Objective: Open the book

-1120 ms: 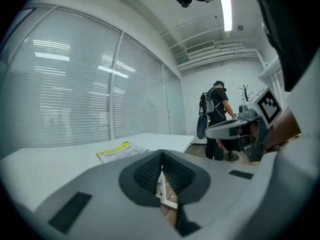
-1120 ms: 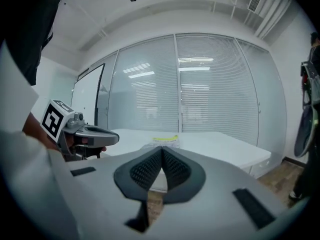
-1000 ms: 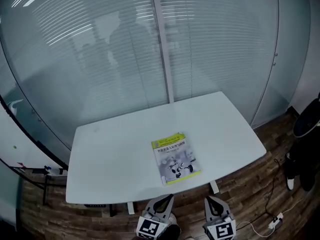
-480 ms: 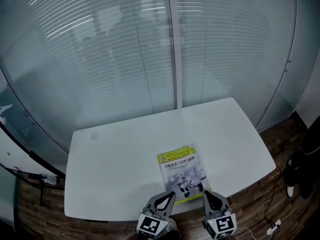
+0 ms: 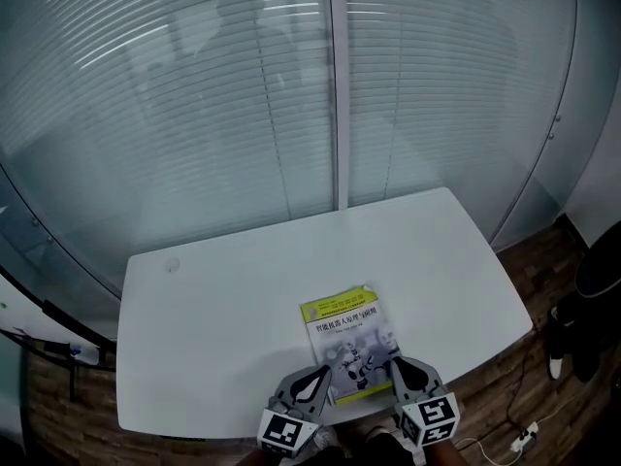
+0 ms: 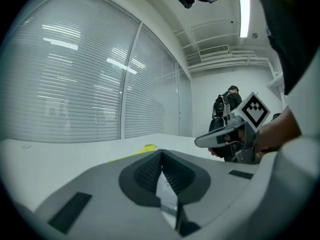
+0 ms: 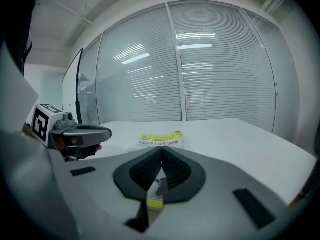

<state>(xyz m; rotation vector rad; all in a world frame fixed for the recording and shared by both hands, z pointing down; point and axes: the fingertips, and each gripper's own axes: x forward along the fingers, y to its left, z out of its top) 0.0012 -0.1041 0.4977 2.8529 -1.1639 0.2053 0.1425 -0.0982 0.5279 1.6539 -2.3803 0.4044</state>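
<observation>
Head view: closed book on counter; gripper views alone show left gripper and right gripper jaws together, empty

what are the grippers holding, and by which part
Nothing: the left gripper and right gripper are both shut and empty; the book lies ungripped on the table.

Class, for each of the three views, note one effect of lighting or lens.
Head view: ceiling lights streak as glare across the glass wall; table edges bow. Left gripper view: fisheye curves the blinds, corners go black. Right gripper view: lamp reflections on the glass, book in focus, corners dark.
</observation>
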